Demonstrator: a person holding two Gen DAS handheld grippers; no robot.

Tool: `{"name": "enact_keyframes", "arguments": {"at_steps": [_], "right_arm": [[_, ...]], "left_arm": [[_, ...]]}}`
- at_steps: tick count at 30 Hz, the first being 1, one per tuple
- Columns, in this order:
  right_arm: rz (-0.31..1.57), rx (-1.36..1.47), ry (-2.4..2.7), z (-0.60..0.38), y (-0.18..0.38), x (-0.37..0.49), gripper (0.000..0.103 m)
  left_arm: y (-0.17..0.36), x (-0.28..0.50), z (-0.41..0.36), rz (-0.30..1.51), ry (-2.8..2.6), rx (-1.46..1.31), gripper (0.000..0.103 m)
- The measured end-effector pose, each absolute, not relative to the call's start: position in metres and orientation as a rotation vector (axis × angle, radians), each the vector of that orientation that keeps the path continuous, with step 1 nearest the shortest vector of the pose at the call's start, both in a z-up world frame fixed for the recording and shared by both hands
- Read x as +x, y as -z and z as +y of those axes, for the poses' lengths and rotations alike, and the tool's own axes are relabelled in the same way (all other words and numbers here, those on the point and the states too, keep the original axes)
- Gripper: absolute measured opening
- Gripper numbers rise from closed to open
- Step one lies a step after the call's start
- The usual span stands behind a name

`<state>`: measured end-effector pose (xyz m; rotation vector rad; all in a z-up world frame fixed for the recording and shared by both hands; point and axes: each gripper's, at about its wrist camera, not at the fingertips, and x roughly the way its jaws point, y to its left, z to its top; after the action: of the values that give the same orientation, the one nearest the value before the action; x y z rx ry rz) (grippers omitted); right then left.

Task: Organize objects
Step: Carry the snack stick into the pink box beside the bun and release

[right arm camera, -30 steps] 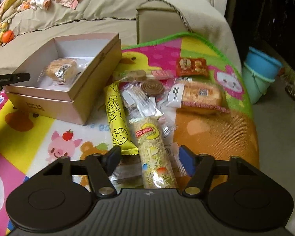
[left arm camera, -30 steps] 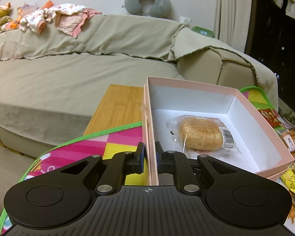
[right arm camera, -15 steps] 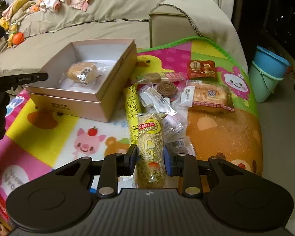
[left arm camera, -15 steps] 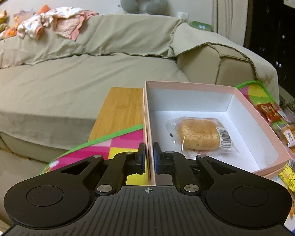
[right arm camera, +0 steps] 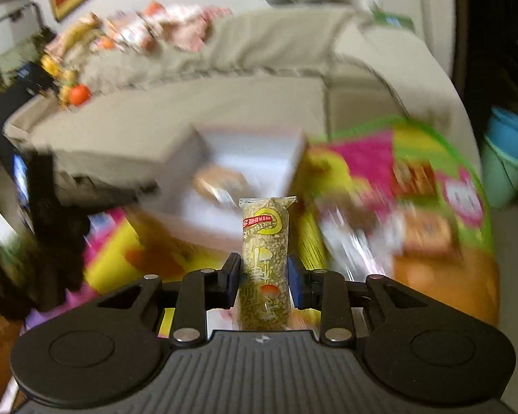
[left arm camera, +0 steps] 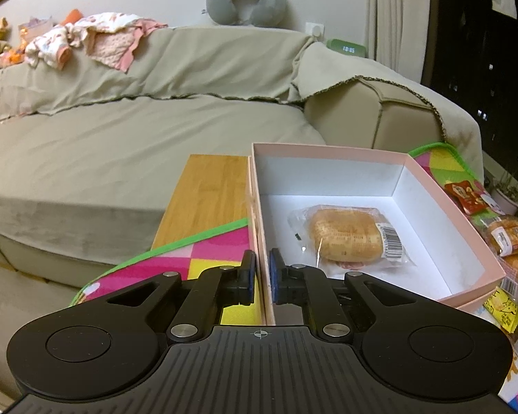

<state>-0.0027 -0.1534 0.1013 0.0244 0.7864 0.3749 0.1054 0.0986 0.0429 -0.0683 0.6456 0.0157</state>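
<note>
- A beige cloth-draped sofa (left arm camera: pixel 155 131) fills the room's left side; beside it a bamboo-topped counter (left arm camera: pixel 207 193) carries a bright patchwork play mat (left arm camera: pixel 203 258).
- The left hand-held gripper (left arm camera: pixel 262 277) is clamped on the near wall of the pink cardboard box (left arm camera: pixel 431 186), where a plastic-wrapped bun (left arm camera: pixel 345 234) lies.
- The right hand-held gripper (right arm camera: pixel 263 281) pinches a tall clear-wrapped grain bar (right arm camera: pixel 265 262), lifted above the blurred mat.
</note>
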Motion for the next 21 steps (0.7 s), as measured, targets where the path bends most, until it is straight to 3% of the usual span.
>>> {"name": "enact_keyframes", "arguments": {"at_steps": [5,13,21], "right_arm": [[0.734,0.076,-0.452,-0.113,-0.125,0.044,0.028],[0.771,0.202,-0.444,-0.042,-0.098,0.133,0.031],[0.791,0.212,-0.424,-0.06,-0.083,0.123,0.035]], "left_arm": [[-0.043,0.105,0.099,0.645,-0.015,-0.071,0.011],[-0.041,0.105,0.098,0.65,-0.014,-0.067,0.011],[-0.037,0.103,0.1,0.654,-0.008,-0.071,0.012]]}}
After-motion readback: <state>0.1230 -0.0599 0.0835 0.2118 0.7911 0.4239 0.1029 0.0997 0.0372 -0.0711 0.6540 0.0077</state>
